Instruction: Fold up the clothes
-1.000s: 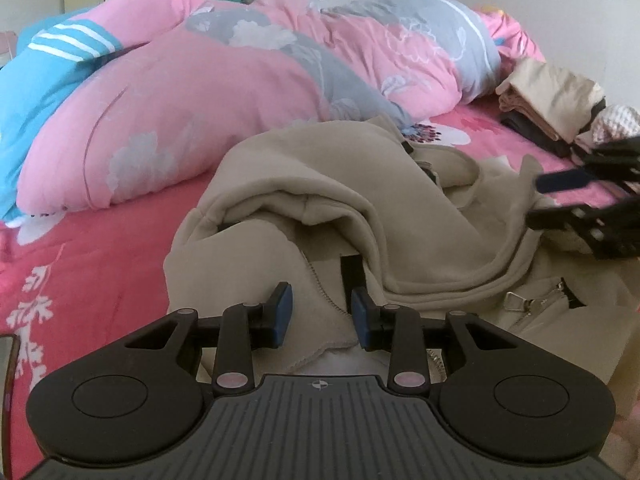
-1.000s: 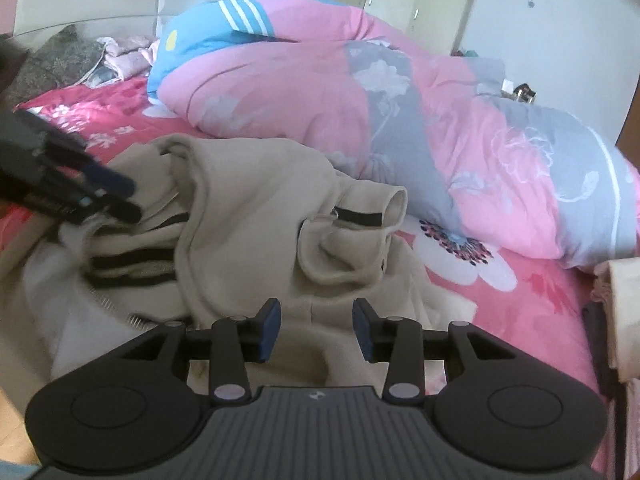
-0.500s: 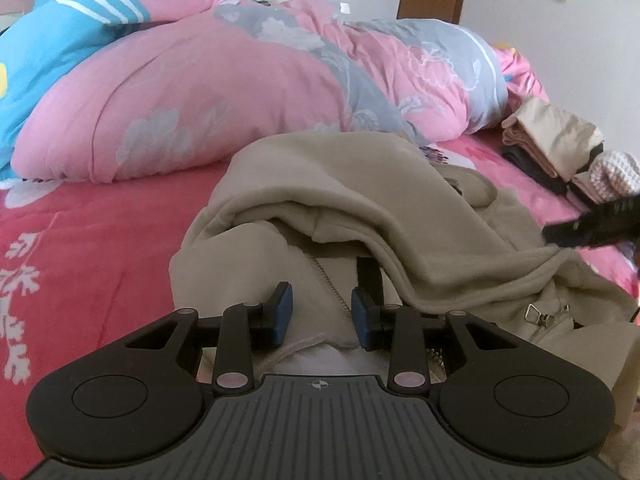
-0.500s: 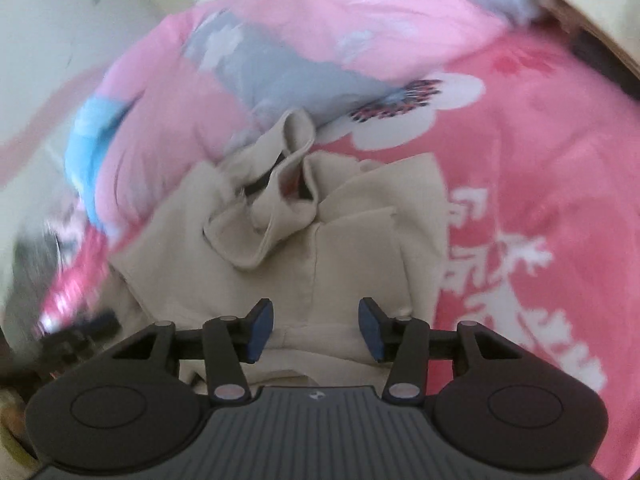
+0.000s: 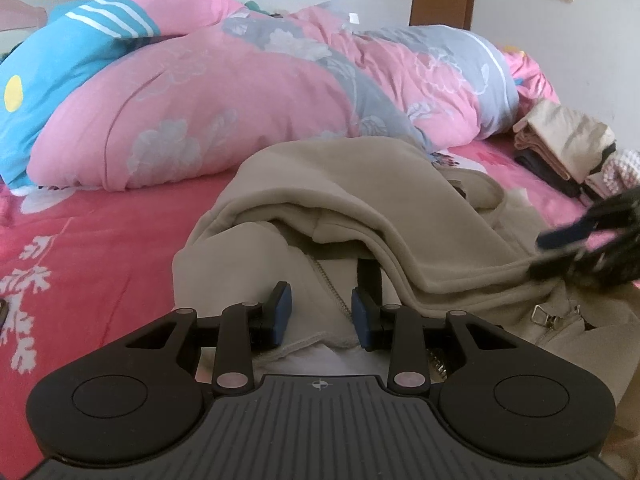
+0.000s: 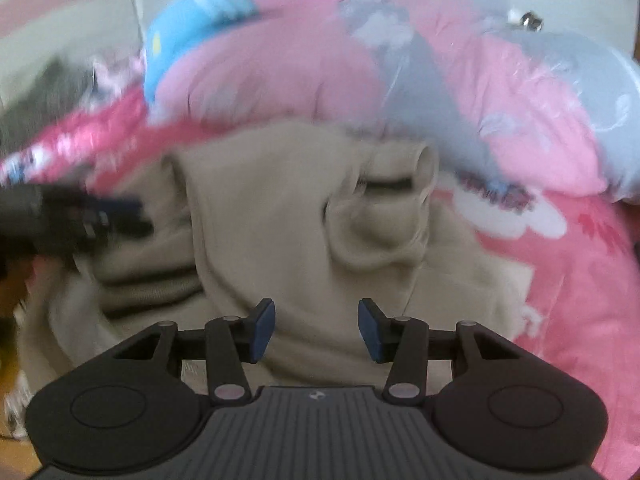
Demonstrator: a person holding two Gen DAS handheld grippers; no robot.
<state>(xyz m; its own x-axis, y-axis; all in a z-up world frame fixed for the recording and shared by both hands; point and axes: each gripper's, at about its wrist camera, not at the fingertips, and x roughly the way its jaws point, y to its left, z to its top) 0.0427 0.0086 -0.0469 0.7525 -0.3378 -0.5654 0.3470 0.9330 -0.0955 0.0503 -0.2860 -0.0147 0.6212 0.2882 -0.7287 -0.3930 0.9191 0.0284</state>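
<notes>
A beige zip-up hoodie (image 5: 360, 216) lies crumpled on a bed with a pink flowered sheet (image 5: 100, 240), its upper layer folded over in a thick roll and its zipper (image 5: 328, 280) running down the open front toward the camera. The left gripper (image 5: 320, 312) sits low over the near edge of the garment with its blue-padded fingers (image 5: 280, 312) spread apart, the zipper line and a strip of pale lining showing in the gap between them; nothing is caught in them. Behind the hoodie a bulky pink and grey duvet (image 5: 240, 92) is heaped across the bed, with a blue pillow (image 5: 60, 52) bearing white stripes at its far left end. At the right side of the bed a small stack of folded clothes (image 5: 568, 144) rests near the wall. In the right wrist view, which is heavily smeared, the right gripper (image 6: 316, 328) hovers above the same hoodie (image 6: 260, 208) with its fingers (image 6: 264, 328) wide apart and empty; a rounded opening of the garment, probably a cuff or hood edge (image 6: 400, 184), stands up just ahead of it. The other gripper shows in each view only as a dark blur at the frame edge, close to the cloth.
</notes>
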